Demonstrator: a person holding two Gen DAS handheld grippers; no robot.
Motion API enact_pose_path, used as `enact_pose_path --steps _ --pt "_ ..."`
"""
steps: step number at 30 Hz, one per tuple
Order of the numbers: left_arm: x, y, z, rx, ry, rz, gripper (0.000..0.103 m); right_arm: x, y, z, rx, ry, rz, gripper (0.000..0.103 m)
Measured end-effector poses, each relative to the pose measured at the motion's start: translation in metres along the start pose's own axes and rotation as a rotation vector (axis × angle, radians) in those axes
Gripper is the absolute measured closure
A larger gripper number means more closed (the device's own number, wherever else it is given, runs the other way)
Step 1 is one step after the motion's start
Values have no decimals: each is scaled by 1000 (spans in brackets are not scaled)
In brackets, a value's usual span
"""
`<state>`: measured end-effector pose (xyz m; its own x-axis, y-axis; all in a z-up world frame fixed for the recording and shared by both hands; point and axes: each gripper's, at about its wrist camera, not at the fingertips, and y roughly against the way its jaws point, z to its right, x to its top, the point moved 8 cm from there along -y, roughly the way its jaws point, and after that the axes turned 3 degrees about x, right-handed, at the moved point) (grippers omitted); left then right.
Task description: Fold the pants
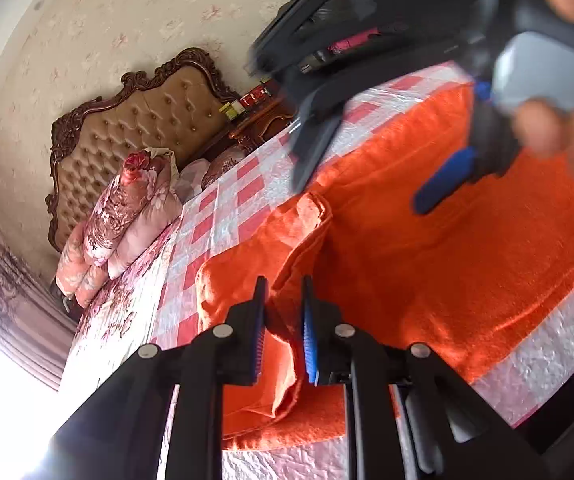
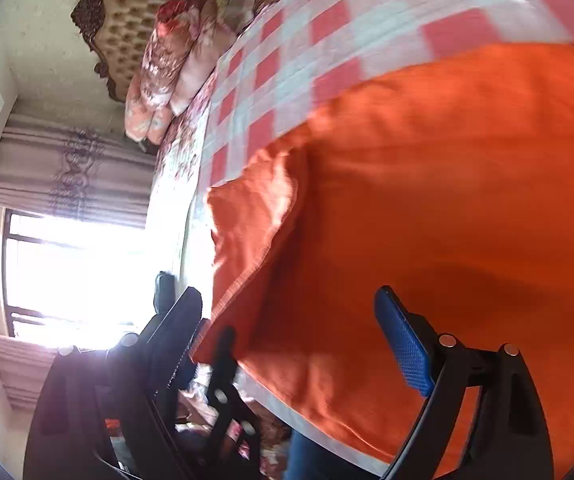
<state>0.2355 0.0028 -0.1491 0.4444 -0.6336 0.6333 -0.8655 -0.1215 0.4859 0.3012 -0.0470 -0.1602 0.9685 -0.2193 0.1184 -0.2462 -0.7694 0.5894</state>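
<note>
Orange pants are spread over a checked sheet on the bed, with a folded-over flap raised along their left edge. A ridge of that orange cloth is pinched between the 2 blue-padded fingers of the left gripper, which are drawn nearly together on it. In the right wrist view the right gripper is seen above the pants with its fingers spread wide and nothing between them. The same gripper appears blurred in the left wrist view, gripped by a hand above the far part of the pants. Floral quilts are piled at the head of the bed against a tufted headboard with a carved dark frame. A bright window and a striped curtain are seen beside the bed.
</note>
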Motion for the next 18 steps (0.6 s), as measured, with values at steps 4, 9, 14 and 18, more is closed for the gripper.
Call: enact_pose_path --steps 4,9,14,18 --pt "-2 7 1 -1 7 11 87 4 -26 -15 -18 24 -32 17" --pt "-7 13 10 -16 -18 24 87 12 -48 -16 -37 26 -37 41" --pt "-8 19 30 -38 -49 35 87 30 -41 -2 -71 42 19 94" --pt "-2 26 59 -92 -68 50 88 36 -11 11 -50 47 95 95"
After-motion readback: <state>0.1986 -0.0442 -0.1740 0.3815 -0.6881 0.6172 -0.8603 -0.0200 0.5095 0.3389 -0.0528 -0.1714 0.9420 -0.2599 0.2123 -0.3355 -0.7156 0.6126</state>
